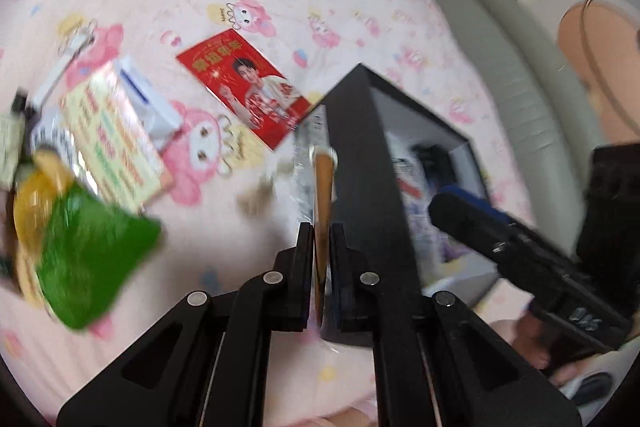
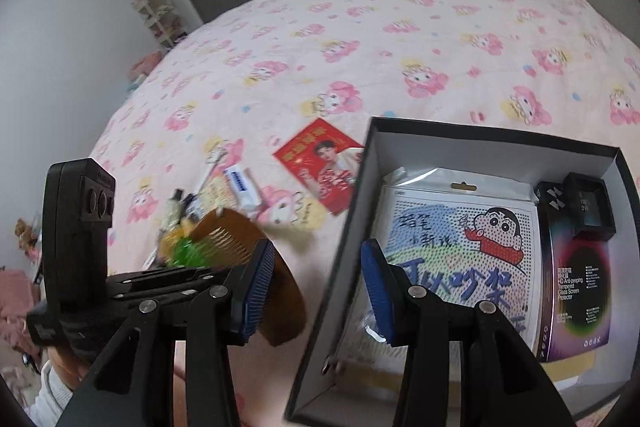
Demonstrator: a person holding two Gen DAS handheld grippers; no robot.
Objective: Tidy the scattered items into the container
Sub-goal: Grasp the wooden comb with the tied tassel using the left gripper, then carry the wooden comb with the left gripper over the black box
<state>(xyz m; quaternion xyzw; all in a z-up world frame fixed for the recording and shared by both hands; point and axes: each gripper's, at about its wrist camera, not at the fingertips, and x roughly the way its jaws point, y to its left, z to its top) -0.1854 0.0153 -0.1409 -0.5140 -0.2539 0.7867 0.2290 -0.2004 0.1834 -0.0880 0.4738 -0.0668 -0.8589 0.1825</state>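
Left gripper (image 1: pixel 321 227) jaws clamped on a brown comb (image 2: pixel 256 259), held edge-on just beside the black box (image 2: pixel 618 163) outer wall, above the bed (image 2: pixel 360 39). Right gripper (image 2: pixel 318 291) jaws wide apart, empty, over the box's near-left corner. Red card (image 1: pixel 244 89) and green packet (image 1: pixel 90 255) lie on the bedspread.

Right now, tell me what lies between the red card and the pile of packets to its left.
Bare pink bedsheet only. In the left wrist view, nothing sits between the red card and the packet pile.
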